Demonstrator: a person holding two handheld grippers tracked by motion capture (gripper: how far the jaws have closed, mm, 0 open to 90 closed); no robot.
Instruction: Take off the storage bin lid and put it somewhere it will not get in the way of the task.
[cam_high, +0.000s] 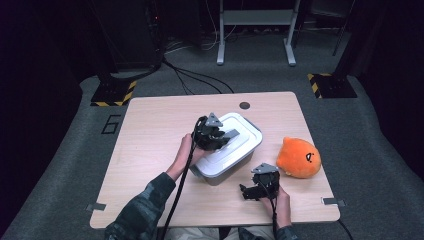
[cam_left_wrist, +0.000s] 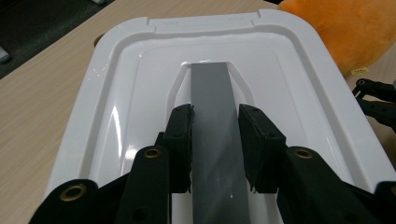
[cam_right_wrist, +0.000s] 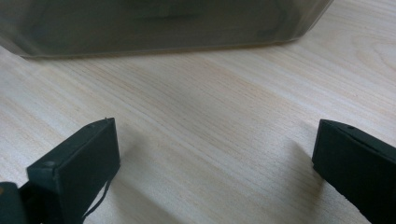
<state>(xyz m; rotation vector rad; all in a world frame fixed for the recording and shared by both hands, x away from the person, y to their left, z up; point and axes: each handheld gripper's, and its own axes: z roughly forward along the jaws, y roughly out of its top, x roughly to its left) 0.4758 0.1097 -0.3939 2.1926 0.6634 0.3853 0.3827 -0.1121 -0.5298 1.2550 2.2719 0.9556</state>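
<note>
A grey storage box (cam_high: 220, 175) with a white lid (cam_high: 240, 145) stands in the middle of the wooden table (cam_high: 150, 150). In the left gripper view the lid (cam_left_wrist: 140, 70) has a grey handle strip (cam_left_wrist: 212, 88) down its centre. My left gripper (cam_left_wrist: 215, 116) sits over it, pads pressed against both sides of the strip; the high view shows this left gripper (cam_high: 227, 136) on top of the lid. My right gripper (cam_high: 245, 191) rests low by the table's front edge. It is open, and this right gripper (cam_right_wrist: 215, 144) has only bare wood between its jaws, with the box wall (cam_right_wrist: 154, 23) ahead.
An orange plush toy (cam_high: 299, 157) lies to the right of the box, and the plush (cam_left_wrist: 345, 28) is close beyond the lid's far corner. A round cable hole (cam_high: 244, 105) is at the table's back edge. A metal stand (cam_high: 255, 30) and cables lie on the floor beyond.
</note>
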